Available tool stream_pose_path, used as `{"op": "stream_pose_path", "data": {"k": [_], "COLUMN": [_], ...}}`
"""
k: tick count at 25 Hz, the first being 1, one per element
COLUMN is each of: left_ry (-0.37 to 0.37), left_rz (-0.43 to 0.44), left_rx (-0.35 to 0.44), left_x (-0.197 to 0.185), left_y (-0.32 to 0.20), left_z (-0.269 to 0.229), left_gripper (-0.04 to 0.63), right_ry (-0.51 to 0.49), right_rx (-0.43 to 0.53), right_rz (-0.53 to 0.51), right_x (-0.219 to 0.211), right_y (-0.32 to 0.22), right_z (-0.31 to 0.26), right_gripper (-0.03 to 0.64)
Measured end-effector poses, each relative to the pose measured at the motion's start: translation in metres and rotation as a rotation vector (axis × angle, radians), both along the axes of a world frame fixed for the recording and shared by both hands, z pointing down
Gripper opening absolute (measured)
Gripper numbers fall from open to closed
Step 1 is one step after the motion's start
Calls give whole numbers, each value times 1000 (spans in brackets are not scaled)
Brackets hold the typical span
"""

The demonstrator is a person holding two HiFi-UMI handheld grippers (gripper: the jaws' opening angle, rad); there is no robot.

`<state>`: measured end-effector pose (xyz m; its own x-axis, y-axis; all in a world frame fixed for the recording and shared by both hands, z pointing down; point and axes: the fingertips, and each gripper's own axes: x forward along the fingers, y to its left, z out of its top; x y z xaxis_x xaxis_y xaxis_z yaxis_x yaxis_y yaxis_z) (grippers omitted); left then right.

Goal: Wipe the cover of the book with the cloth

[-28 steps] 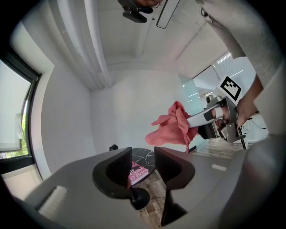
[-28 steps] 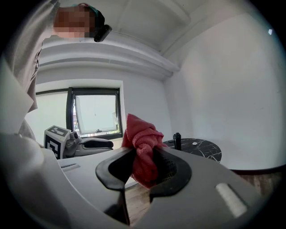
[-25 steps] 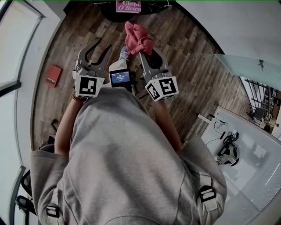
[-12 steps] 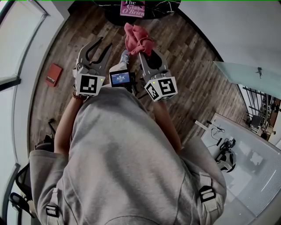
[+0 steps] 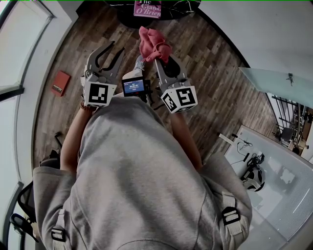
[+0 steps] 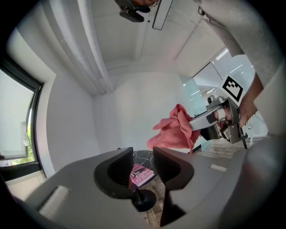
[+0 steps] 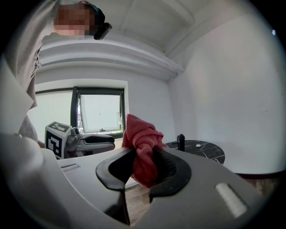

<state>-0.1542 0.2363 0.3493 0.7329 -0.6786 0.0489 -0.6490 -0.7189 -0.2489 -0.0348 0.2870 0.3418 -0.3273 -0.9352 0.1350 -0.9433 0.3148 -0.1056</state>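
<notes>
The pink-covered book lies on a round dark table at the top edge of the head view. It also shows between my left jaws. My right gripper is shut on a crumpled red cloth, held in the air short of the table. The cloth bulges up out of the right jaws. To its left my left gripper is at the same height, its jaws closing with nothing between them. Neither gripper touches the book.
The black marble table top carries a small black upright thing. A red book lies on the wooden floor at the left by the window wall. A small screen hangs at the person's chest. A white desk stands at the right.
The head view has tipped slightly, so more of the book shows at the top. Both grippers keep about the same place, and the cloth stays in the right jaws.
</notes>
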Motion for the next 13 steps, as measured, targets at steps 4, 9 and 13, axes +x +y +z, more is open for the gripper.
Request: {"op": "stream_pose_path", "data": {"k": [4, 9, 13], "left_ry": [2, -2, -9], "left_rz": [-2, -10, -7], "left_rx": [11, 16, 42], "left_x": [-2, -5, -4], "left_y": [0, 2, 5], "left_z": [0, 3, 4], "left_gripper": [135, 135, 133], "right_ry": [-4, -8, -12], "right_rx": [3, 9, 9], "right_rz": [2, -3, -3], "right_x": [1, -2, -1], "right_y": [0, 2, 5], "right_z": [2, 5, 6], "right_gripper": [117, 117, 117]}}
